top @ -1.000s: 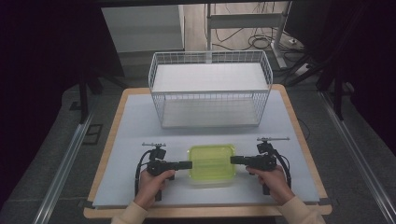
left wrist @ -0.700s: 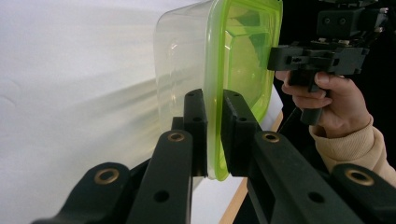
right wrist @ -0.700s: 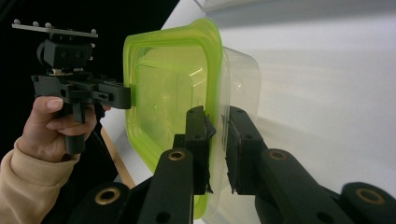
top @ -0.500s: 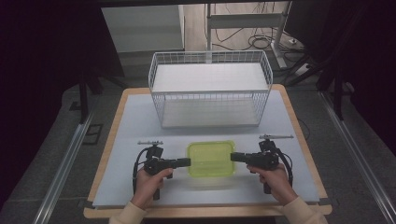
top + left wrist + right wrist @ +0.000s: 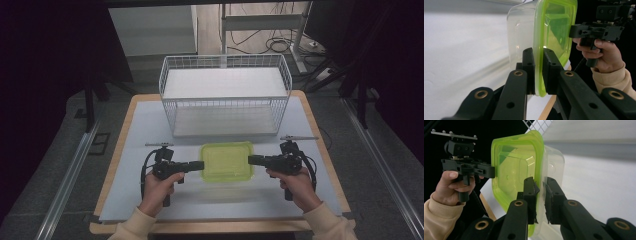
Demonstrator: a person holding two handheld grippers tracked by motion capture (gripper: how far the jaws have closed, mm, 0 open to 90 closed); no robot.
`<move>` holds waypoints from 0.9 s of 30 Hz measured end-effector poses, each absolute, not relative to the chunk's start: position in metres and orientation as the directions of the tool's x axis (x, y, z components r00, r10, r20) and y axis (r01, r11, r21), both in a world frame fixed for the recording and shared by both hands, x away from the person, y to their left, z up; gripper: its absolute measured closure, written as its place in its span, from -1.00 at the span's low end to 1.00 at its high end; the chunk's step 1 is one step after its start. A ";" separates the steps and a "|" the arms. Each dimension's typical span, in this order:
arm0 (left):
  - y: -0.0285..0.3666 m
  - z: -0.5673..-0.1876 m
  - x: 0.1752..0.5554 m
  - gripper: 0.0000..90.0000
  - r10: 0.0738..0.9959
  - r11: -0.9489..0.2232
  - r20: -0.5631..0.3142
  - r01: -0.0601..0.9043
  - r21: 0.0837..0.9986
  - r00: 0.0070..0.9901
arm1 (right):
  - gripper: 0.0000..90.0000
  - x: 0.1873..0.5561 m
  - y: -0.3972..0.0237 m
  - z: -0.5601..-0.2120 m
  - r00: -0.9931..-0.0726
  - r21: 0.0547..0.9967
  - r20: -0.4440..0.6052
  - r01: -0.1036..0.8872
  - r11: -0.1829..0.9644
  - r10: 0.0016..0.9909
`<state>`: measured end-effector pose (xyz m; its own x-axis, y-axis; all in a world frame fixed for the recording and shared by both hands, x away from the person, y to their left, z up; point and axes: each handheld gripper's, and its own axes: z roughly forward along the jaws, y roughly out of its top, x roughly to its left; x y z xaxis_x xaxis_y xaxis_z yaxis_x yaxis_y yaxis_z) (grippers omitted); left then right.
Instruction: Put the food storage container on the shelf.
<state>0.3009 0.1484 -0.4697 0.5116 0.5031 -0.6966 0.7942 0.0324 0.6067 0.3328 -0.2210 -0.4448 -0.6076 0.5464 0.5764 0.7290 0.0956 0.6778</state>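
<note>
Box now clear of the table, lifted since a second ago; we pinch its green rim from both ends, left gripper and right gripper clamped tight; basket just beyond looks the likely goal.

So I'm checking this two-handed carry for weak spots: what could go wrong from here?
Both the left gripper and right gripper pinch only the thin lid rim of the green-lidded container; it could slip, or the lid could pop off. Uneven hands might tilt it. It could also catch the wire basket rim.
</note>
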 end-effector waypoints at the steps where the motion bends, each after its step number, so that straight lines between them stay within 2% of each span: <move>1: 0.149 -0.466 0.302 0.83 0.501 0.033 -0.695 0.792 0.610 0.515 | 0.79 0.333 -0.221 -0.442 -0.611 0.681 0.573 0.726 0.098 0.547; 13: 0.149 -0.438 0.313 0.83 0.503 0.037 -0.674 0.766 0.642 0.541 | 0.79 0.343 -0.219 -0.408 -0.635 0.714 0.537 0.693 0.102 0.555; 27: 0.148 -0.419 0.322 0.83 0.509 0.037 -0.659 0.751 0.659 0.554 | 0.79 0.350 -0.220 -0.389 -0.643 0.729 0.525 0.678 0.095 0.558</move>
